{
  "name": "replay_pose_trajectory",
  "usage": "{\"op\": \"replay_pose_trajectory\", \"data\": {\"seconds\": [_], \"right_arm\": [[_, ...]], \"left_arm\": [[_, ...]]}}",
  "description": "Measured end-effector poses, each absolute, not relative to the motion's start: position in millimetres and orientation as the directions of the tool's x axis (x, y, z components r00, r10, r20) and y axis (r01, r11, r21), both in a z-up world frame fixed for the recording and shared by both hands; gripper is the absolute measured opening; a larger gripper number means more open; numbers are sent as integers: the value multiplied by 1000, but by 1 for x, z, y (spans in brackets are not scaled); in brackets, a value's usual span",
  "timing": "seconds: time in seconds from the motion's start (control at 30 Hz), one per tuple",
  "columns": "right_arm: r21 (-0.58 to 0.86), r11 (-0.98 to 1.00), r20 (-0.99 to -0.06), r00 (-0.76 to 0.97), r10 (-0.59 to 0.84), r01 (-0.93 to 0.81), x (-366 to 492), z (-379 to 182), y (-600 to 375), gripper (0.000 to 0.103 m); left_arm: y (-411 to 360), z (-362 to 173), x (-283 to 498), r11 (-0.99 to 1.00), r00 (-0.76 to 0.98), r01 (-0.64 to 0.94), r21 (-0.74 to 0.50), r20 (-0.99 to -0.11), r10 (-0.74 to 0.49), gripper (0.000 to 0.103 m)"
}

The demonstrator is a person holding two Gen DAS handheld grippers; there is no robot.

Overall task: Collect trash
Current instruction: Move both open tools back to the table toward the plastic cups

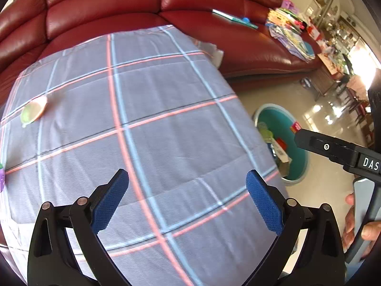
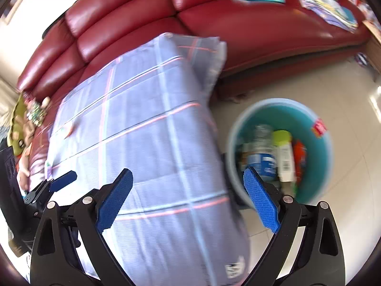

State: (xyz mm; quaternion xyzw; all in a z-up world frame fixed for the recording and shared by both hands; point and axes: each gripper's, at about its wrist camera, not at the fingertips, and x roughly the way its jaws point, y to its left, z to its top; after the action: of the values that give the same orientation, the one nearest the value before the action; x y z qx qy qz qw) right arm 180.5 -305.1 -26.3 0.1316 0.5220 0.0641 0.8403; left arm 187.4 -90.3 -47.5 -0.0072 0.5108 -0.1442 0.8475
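A teal trash bin (image 2: 319, 152) stands on the floor right of the cloth-covered table (image 2: 147, 128); it holds a plastic bottle (image 2: 262, 157), a white tube with a green cap (image 2: 284, 157) and an orange wrapper (image 2: 300, 157). The bin also shows in the left wrist view (image 1: 285, 128). A green and pink cup lid (image 1: 33, 113) lies on the table's far left, and a purple scrap (image 1: 2, 178) shows at the left edge. My left gripper (image 1: 187, 197) is open and empty above the table. My right gripper (image 2: 188, 195) is open and empty over the table's right edge, beside the bin.
A red leather sofa (image 1: 133, 2) runs behind the table, with books and papers (image 1: 288, 31) on its right end. Tiled floor (image 2: 352, 190) lies right of the bin. A shelf with clutter (image 1: 333, 31) stands at the far right. Toys (image 2: 21, 128) lie at the left.
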Motion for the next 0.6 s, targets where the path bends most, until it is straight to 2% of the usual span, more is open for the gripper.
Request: {"op": "replay_pose_trajectory", "data": {"seconds": [0.43, 0.6], "right_arm": [[249, 953, -897, 329, 295, -173, 234, -30, -149, 90], [255, 941, -902, 296, 315, -223, 258, -34, -94, 90]], "left_arm": [[102, -53, 165, 987, 506, -88, -135, -859, -72, 99], [175, -59, 157, 963, 525, -192, -188, -849, -61, 99]]}}
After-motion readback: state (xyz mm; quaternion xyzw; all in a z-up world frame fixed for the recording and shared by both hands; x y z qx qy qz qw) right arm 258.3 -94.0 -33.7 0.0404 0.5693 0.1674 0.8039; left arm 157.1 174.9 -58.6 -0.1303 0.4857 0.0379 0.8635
